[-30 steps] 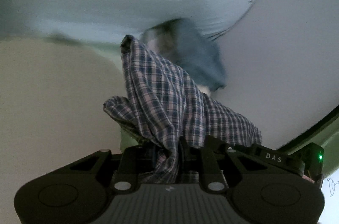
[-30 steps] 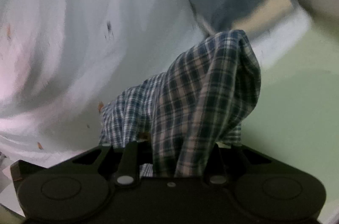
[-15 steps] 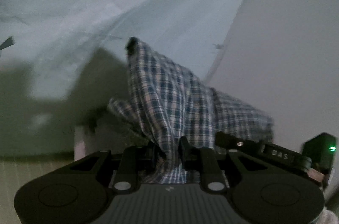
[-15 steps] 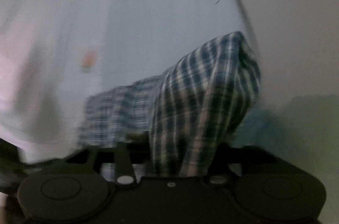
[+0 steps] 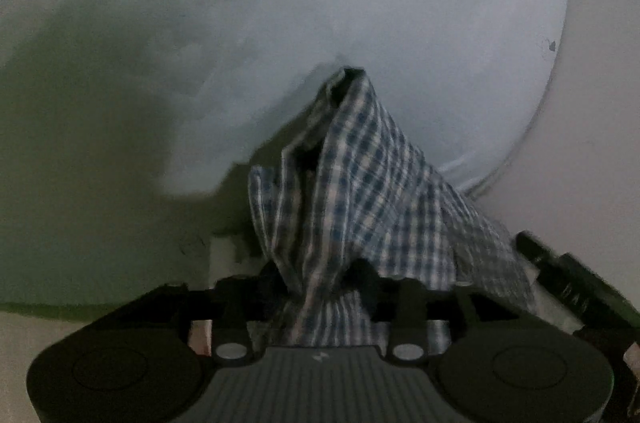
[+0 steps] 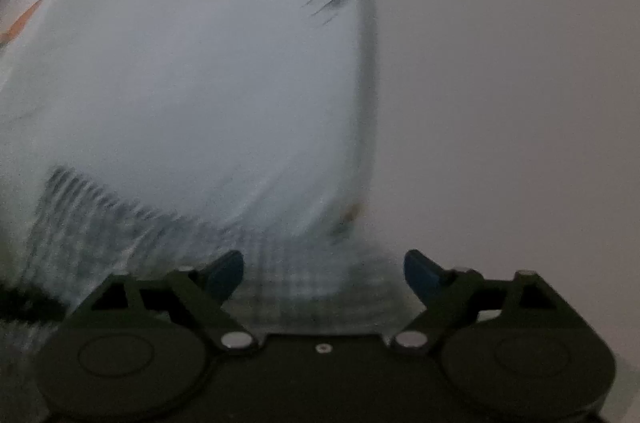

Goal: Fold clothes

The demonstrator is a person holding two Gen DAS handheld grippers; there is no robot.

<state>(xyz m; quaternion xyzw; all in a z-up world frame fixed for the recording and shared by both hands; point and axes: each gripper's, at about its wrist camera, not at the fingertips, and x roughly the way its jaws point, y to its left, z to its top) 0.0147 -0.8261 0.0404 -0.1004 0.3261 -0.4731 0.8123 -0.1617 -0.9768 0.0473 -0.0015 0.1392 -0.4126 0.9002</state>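
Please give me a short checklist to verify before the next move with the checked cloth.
1. Left gripper shut on the cloth: ok, fabric bunched between the jaws.
2. Right gripper open: ok, jaws wide apart, nothing between them.
3. Cloth free of the right gripper: cannot tell, the plaid beyond it is blurred.
4. Cloth lying flat: not ok, it stands in a peak.
5. Sheet below smooth: cannot tell, dim picture.

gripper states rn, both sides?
Left gripper: shut on the blue-and-white plaid cotton garment.
Right gripper: open, holding nothing; blurred plaid cloth lies beyond it.
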